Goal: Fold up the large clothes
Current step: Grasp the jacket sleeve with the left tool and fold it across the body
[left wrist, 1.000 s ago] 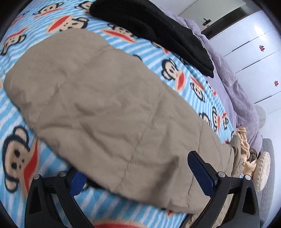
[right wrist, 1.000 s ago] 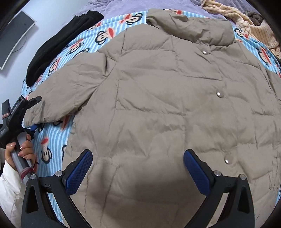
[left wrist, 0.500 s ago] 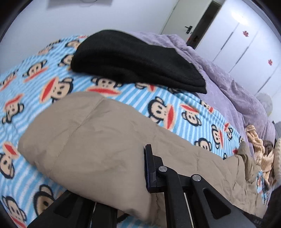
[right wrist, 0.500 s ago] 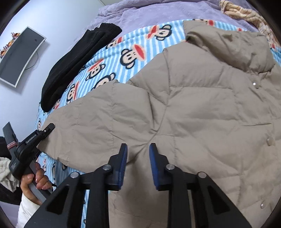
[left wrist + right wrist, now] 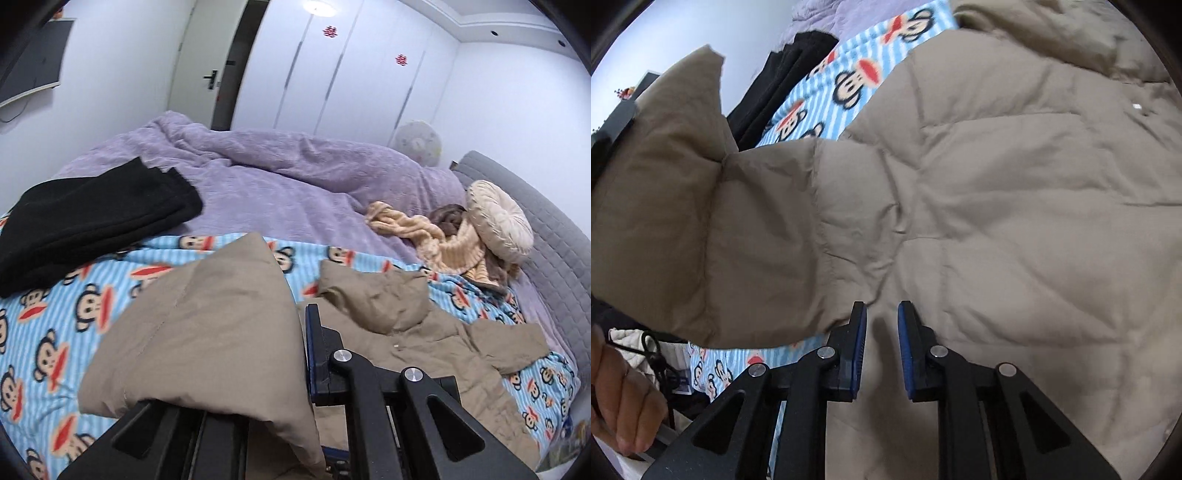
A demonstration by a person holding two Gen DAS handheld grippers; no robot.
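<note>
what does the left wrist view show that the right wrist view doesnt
Only the left wrist view shows the room: white wardrobe doors, the round cream cushion, the tan knit garment and the jacket's hood.

Only the right wrist view shows a bare hand on a handle and the right claw, narrowly parted over the jacket body.

Both show the khaki puffer jacket, its lifted sleeve, the monkey-print blanket and the black garment.

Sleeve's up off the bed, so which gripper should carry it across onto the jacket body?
Left. The left gripper is shut on the lifted sleeve; the right gripper, nearly closed, grips no clear fold of the jacket.
</note>
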